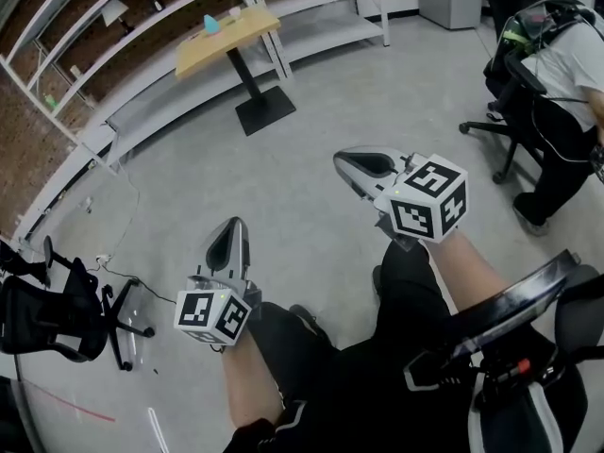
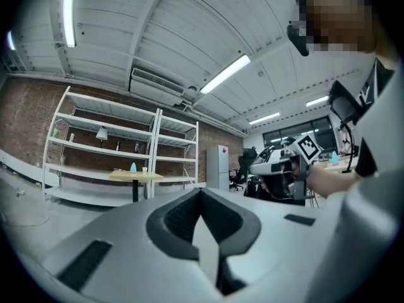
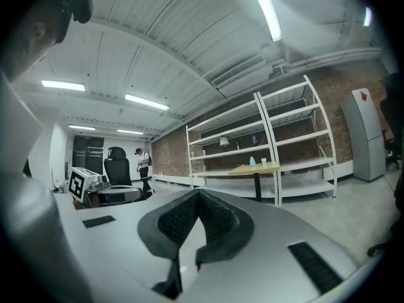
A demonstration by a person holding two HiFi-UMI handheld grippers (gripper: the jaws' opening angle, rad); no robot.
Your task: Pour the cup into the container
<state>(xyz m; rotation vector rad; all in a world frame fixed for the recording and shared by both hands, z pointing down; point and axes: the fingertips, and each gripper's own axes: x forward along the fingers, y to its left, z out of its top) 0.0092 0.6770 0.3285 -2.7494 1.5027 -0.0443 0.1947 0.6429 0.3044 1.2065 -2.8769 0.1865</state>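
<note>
Left gripper [image 2: 202, 193] and right gripper [image 3: 199, 193] are both clenched on nothing and held level. They look idle, since the small white cup [image 3: 263, 161] stands far ahead of them on a light wooden pedestal worktop [image 1: 247, 28], beside a turquoise object [image 1: 211, 25] — probably the container.

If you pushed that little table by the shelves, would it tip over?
Probably not easily: the table stands on a wide, flat black base plate. It might wobble, though, since just one thin post carries the top. The small blue thing on it looks likelier to fall.
</note>
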